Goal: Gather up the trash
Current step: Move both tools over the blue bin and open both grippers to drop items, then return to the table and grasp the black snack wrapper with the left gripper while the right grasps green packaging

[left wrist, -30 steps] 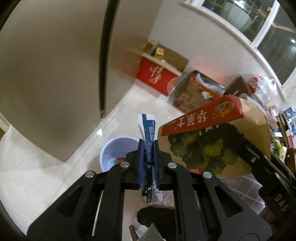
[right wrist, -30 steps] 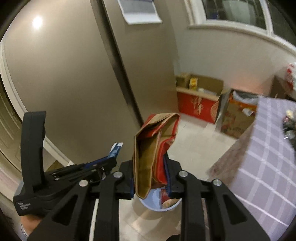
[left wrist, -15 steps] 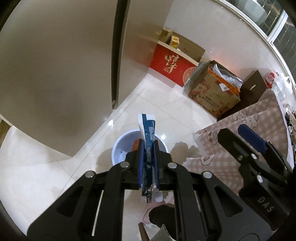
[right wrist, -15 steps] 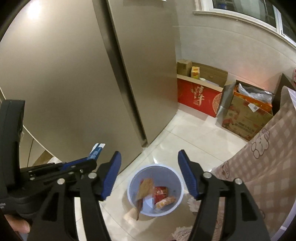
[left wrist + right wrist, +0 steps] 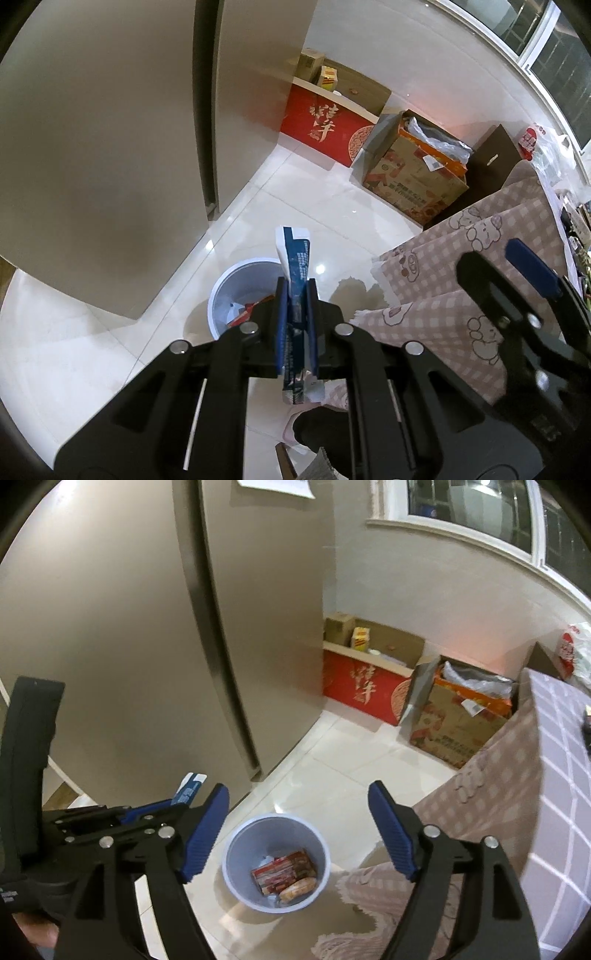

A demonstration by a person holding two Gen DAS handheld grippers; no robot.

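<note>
Between the left jaws: the left gripper (image 5: 295, 325) is clamped on a flat blue-and-white wrapper (image 5: 295, 258), creased, its top sticking up past the ribbed blue pads.
Right jaws: the right gripper (image 5: 297, 834) is opening, nothing between its blue ribbed pads.
Bin: a round pale plastic trash bin (image 5: 236, 853) stands on the glossy floor below both grippers, holding a red carton (image 5: 282, 869) and other scraps.
Room: bare tile around the bin; a checked tablecloth (image 5: 498, 794) hangs close beside it, and a fridge (image 5: 147, 627) stands behind it.
</note>
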